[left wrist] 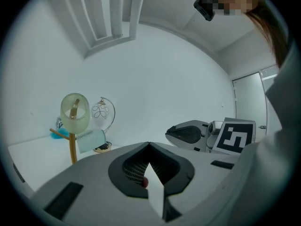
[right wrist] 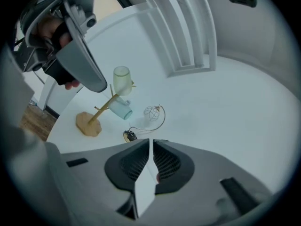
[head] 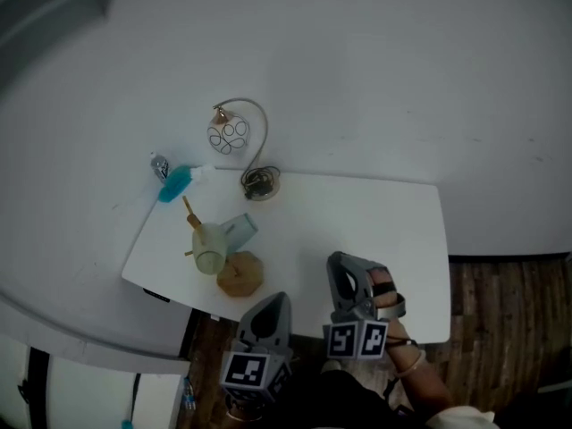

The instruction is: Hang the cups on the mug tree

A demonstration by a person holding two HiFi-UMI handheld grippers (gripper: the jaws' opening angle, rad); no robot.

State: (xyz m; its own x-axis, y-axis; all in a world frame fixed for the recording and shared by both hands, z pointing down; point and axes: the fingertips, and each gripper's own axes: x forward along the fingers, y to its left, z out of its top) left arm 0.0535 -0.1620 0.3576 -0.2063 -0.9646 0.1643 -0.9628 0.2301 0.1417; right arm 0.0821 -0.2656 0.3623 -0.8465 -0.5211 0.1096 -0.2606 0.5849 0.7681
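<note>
A wooden mug tree (head: 239,273) stands near the front left corner of the white table (head: 375,231). A pale green cup (head: 208,248) and a light blue cup (head: 241,229) hang on its pegs. The left gripper view shows the green cup (left wrist: 75,113) on top of the tree and the blue cup (left wrist: 91,140) lower. In the right gripper view the tree (right wrist: 101,114) carries both cups too. My left gripper (head: 273,304) is shut and empty, just right of the tree's base. My right gripper (head: 341,271) is shut with nothing between its jaws, further right over the table.
A curved metal stand (head: 260,183) with a patterned globe (head: 229,136) sits at the table's back edge. A blue object (head: 174,183) lies at the back left corner. Wood floor (head: 500,329) shows to the right of the table.
</note>
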